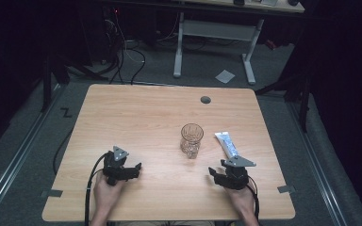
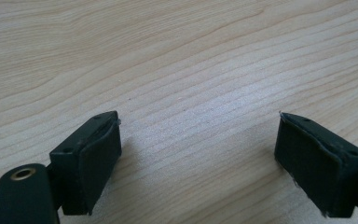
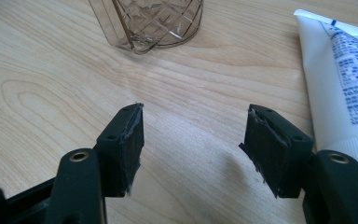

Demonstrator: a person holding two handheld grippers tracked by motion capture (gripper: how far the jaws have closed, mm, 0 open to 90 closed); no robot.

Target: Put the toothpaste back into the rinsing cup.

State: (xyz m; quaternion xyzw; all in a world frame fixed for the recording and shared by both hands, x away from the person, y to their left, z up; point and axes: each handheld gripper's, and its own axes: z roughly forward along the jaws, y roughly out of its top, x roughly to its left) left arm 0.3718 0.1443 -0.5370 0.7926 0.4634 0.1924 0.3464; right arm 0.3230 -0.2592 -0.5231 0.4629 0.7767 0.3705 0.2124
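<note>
One tube flanks right hand-held gripper.

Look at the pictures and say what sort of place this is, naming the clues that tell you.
Probably a lab or workshop set up for recording. A bare wooden table stands on grey carpet among dark surroundings, loose cables trail across the floor behind it, and a white-legged workbench stands beyond.

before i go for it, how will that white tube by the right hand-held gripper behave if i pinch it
The white tube lies flat on the table, so it probably won't roll. Its body looks like soft, flattened plastic, so it will likely squash and flex between the pads rather than stay stiff. The glossy printed skin may be a bit slippery. It seems light for its size.
</note>
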